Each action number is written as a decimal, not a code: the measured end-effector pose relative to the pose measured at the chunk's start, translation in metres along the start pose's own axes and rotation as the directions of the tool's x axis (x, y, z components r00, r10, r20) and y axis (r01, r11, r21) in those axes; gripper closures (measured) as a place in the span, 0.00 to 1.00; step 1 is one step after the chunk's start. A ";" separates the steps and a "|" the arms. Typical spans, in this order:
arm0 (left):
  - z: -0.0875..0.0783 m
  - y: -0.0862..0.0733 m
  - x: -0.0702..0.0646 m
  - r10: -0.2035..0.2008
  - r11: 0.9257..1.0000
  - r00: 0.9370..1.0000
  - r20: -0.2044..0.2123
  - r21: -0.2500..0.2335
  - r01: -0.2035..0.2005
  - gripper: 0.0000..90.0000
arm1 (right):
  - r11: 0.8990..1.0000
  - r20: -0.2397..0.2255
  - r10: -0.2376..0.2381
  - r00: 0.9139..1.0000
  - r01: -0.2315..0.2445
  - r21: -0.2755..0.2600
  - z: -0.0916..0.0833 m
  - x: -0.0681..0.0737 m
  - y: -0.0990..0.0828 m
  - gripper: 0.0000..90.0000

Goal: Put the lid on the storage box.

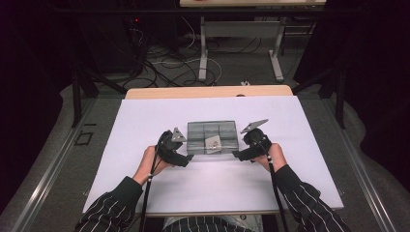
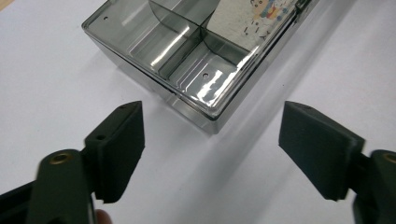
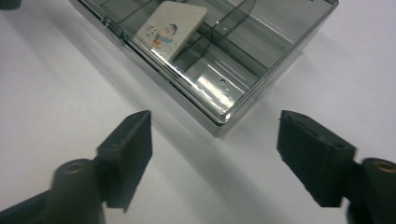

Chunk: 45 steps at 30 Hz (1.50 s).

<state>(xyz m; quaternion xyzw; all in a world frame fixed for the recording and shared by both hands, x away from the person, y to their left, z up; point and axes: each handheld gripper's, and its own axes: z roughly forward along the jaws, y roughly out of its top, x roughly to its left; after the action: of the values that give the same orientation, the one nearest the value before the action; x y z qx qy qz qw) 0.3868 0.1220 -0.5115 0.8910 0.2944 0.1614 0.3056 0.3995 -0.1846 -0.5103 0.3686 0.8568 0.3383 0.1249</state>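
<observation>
In the high view, the left claw [image 1: 189, 157] sits just off the near left corner of the smoky transparent plastic compartment box [image 1: 198, 129], which rests near the middle of the white-covered worktop [image 1: 145, 121]; the claw's black body hides its tips there, so its spread is hard to read from above. In the left gripper view the same claw [image 2: 212, 147] has its jaws standing wide apart with nothing between the pads, and the near corner of the box [image 2: 140, 46] lies just beyond them, not touched. The far part of the box runs off the top edge of that view, so its full layout is cut off. Its curved grey dividers split it into compartments; those nearest this claw hold nothing that can be seen. A small pale square card with a cartoon print [image 3: 170, 28] leans tilted against a divider in a middle compartment by the near wall; its drawing is too small to make out in detail. The right claw [image 3: 215, 156] is likewise spread wide and grips nothing, with the other near corner of the box just ahead of its pads and apart from them. From above, the right claw [image 1: 235, 154] lies close beside the box's near right corner.
</observation>
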 end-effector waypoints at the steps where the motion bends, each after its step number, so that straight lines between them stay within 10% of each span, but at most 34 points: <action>1: -0.001 -0.001 -0.001 -0.002 1.000 1.000 -0.001 0.002 0.002 0.20 | 0.999 -0.004 0.004 1.000 -0.004 0.032 -0.004 0.001 0.001 0.24; 17: -0.027 -0.025 -0.011 -0.035 0.999 0.999 -0.018 -0.016 0.035 0.02 | 1.000 -0.056 -0.010 0.998 0.009 -0.019 -0.027 0.002 -0.017 0.00; 45: -0.070 -0.077 -0.021 -0.101 0.993 0.991 -0.085 -0.063 0.096 0.00 | 0.996 -0.011 0.011 1.000 -0.012 -0.093 -0.071 0.005 -0.069 0.00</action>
<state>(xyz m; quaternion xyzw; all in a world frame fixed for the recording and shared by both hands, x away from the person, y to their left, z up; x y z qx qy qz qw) 0.3046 0.1895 -0.5103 0.8581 0.3463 0.1940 0.3258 0.3250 -0.2498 -0.5042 0.3658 0.8384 0.3806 0.1356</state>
